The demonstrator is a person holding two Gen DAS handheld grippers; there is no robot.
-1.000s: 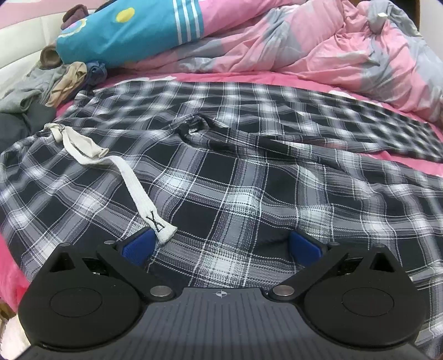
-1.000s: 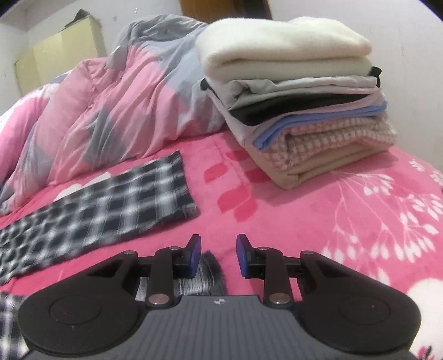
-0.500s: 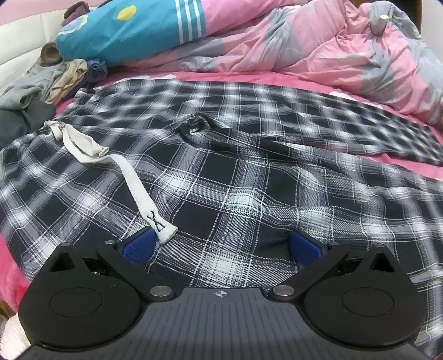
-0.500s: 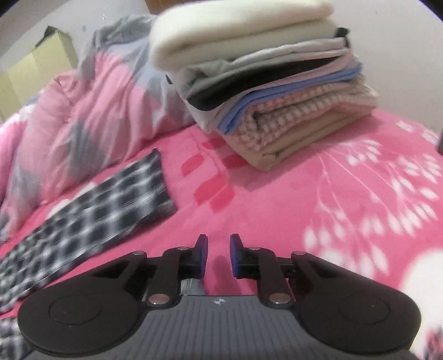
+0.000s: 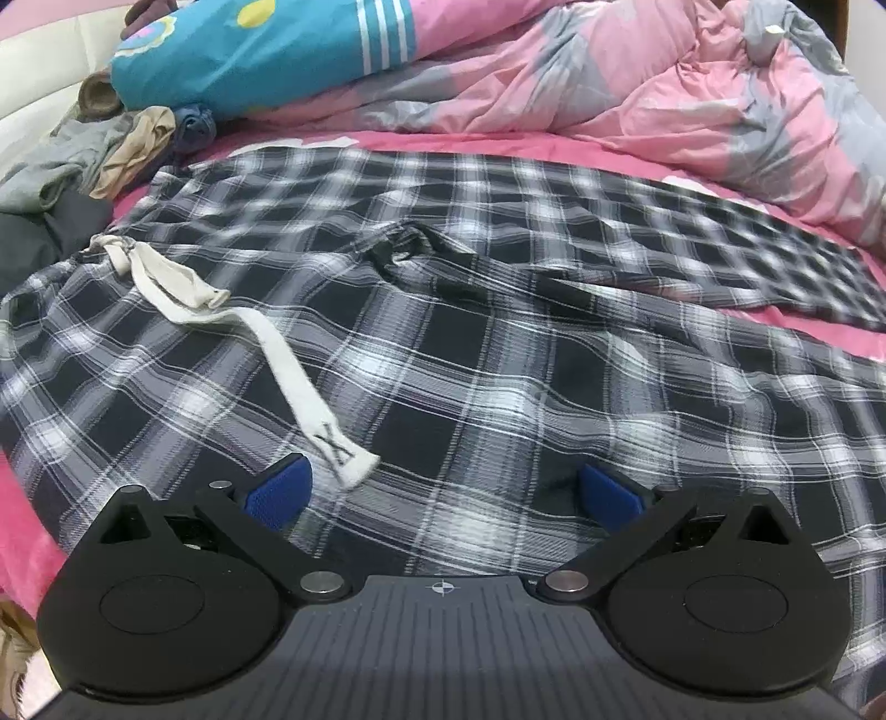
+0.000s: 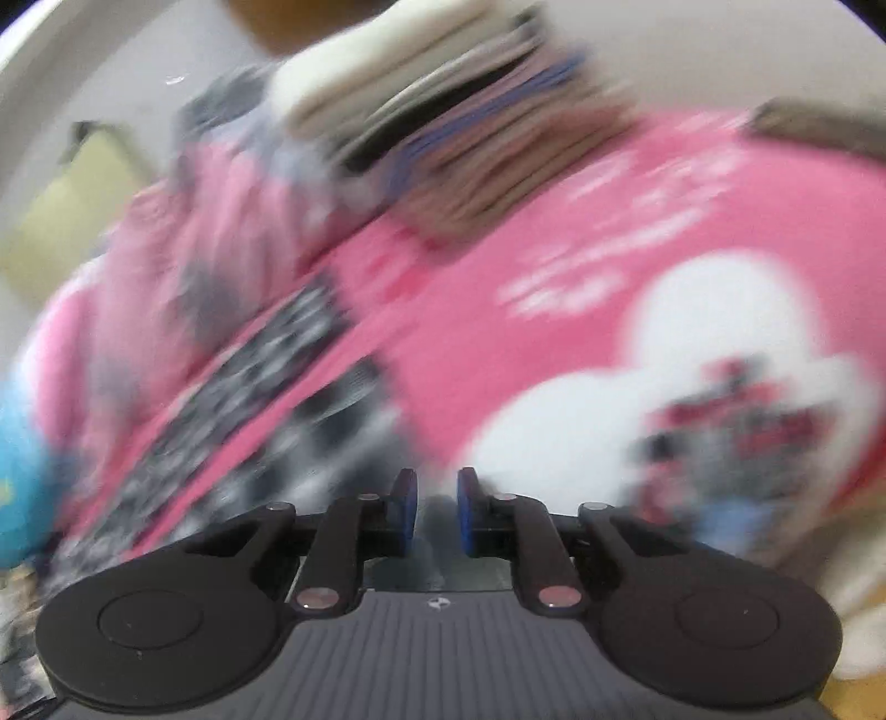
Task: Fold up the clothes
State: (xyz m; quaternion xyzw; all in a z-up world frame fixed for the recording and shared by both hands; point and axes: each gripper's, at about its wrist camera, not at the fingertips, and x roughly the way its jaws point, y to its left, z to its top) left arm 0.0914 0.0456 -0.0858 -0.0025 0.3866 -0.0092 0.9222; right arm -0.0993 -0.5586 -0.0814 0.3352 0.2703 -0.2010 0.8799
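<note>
Black-and-white plaid trousers (image 5: pixel 498 360) lie spread on the pink bed, with a white drawstring (image 5: pixel 288 365) trailing across the waist. My left gripper (image 5: pixel 440 476) hangs just over the cloth near the waist, jaws wide open and nothing between them. The drawstring's end lies beside its left pad (image 5: pixel 277 490). The right wrist view is heavily blurred. There, my right gripper (image 6: pixel 436 498) has its jaws close together with a bit of grey cloth between the pads. A plaid trouser leg (image 6: pixel 266 376) runs from the gripper up to the left.
A stack of folded clothes (image 6: pixel 454 127) stands on the pink sheet (image 6: pixel 498 232) ahead of the right gripper. A rumpled pink-and-grey duvet (image 5: pixel 664 83) and a blue pillow (image 5: pixel 266 50) lie behind the trousers. Loose garments (image 5: pixel 83 149) are heaped at the far left.
The right gripper's jaws narrowed over the trouser leg's hem, then the view swung and rolled fast, blurring. The folded stack drifted up and away. The left view barely changed.
</note>
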